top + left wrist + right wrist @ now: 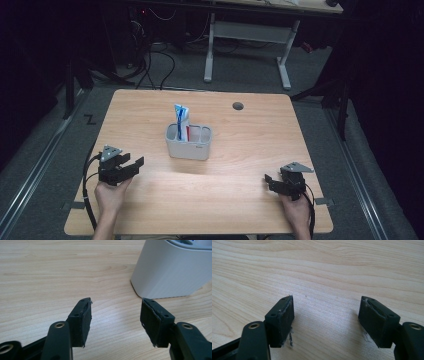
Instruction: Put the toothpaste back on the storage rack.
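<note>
Toothpaste tube (182, 120) stands in the grey plastic holder (189, 146), ahead of both spread, empty grippers; nothing grabbed yet.

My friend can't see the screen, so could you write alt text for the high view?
A white holder with a toothpaste tube stands mid-table. A person's hands rest near the front edge, the left gripper and right gripper both open and empty.
</note>
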The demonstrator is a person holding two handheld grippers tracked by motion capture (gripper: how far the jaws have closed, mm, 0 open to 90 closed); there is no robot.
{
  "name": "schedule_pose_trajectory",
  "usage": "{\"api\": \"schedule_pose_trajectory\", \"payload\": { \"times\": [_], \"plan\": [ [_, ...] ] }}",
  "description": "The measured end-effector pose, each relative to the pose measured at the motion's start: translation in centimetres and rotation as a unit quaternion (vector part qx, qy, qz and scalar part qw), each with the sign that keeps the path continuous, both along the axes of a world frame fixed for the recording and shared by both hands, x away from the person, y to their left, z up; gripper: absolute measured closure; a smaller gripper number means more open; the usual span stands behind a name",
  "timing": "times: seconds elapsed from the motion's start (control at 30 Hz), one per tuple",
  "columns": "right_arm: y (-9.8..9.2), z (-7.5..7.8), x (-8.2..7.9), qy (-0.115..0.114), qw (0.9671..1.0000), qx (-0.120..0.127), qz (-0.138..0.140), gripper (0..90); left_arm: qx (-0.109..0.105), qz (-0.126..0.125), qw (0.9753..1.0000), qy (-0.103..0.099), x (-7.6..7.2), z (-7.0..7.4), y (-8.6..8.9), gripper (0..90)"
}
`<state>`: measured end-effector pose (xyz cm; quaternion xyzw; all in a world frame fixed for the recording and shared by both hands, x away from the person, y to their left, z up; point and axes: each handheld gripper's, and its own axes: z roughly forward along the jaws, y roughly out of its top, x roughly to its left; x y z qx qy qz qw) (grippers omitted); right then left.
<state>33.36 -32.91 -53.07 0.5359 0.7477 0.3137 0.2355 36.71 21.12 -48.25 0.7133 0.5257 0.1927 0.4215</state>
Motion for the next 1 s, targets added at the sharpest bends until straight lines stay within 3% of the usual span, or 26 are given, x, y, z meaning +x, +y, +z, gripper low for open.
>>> {"api": "schedule_pose_trajectory", "payload": {
  "times": [1.0],
  "plan": [
    [0.0,0.0,0.0,0.000,1.0000,0.000,0.000,28.9,0.021,0.009,0.9995,0.022,-0.1,-3.2,-0.9,41.8]
  ]
}}
